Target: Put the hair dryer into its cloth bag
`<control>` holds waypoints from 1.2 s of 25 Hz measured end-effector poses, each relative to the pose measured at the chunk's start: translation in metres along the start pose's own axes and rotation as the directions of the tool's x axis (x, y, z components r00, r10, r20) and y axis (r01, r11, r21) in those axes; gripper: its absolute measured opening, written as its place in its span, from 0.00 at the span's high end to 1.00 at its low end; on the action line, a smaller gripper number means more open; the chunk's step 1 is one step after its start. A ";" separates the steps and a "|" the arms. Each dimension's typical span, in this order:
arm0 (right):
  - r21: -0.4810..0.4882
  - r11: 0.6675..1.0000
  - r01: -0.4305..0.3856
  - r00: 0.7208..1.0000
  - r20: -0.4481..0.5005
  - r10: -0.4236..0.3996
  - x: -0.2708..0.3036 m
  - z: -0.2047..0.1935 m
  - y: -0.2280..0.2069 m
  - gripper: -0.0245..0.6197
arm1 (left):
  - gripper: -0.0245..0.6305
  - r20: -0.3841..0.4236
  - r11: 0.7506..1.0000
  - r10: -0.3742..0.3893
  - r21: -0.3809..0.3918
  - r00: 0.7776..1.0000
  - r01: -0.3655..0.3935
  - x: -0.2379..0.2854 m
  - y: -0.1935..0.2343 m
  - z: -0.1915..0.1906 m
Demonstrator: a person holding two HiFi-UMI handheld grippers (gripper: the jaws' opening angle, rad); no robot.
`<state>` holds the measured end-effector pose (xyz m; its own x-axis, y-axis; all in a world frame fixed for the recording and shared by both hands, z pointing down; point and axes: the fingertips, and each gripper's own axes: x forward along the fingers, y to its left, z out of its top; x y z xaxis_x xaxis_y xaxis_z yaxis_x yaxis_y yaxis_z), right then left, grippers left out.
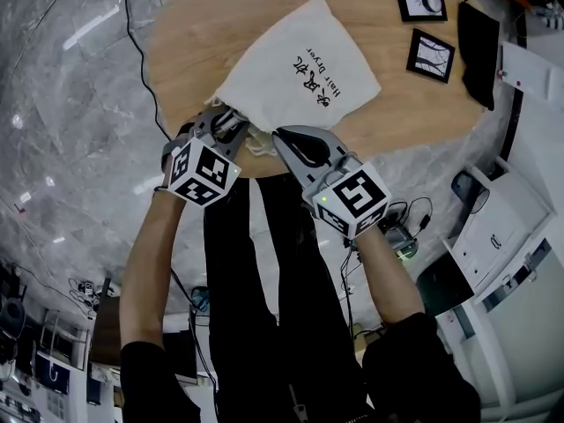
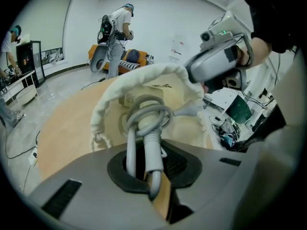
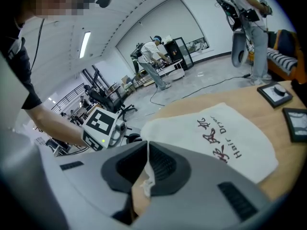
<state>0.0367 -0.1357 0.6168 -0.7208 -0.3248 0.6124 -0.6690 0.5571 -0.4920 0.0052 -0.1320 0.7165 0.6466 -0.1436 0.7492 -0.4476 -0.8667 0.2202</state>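
Pinching the bag's rim between closed jaws, the right gripper lifts its mouth at the table edge while the left gripper clamps the coiled cord there, the dryer seemingly deeper inside.

Coiled grey cord inside open bag

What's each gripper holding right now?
Left gripper: closed on the hair dryer cord.
Right gripper: closed on the edge of the cloth bag.
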 end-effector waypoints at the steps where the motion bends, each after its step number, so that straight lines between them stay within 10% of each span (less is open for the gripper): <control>1: 0.002 1.000 0.000 1.000 -0.001 0.000 0.000 0.000 0.000 0.93 | 0.88 -0.001 1.000 -0.004 0.001 1.000 0.004 0.003 -0.001 0.002; 26: 0.067 0.997 -0.024 1.000 0.009 0.023 0.003 -0.006 -0.001 0.93 | 0.87 0.122 0.998 -0.011 -0.066 0.992 0.019 0.058 0.005 0.043; 30: 0.063 0.998 -0.013 1.000 0.005 0.012 0.002 -0.007 -0.004 0.93 | 0.75 0.093 0.997 -0.013 -0.071 0.996 0.020 0.060 0.005 0.041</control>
<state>0.0393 -0.1336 0.6241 -0.7300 -0.3218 0.6030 -0.6699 0.5115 -0.5381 0.0673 -0.1643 0.7370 0.7071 -0.1762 0.6848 -0.4775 -0.8333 0.2786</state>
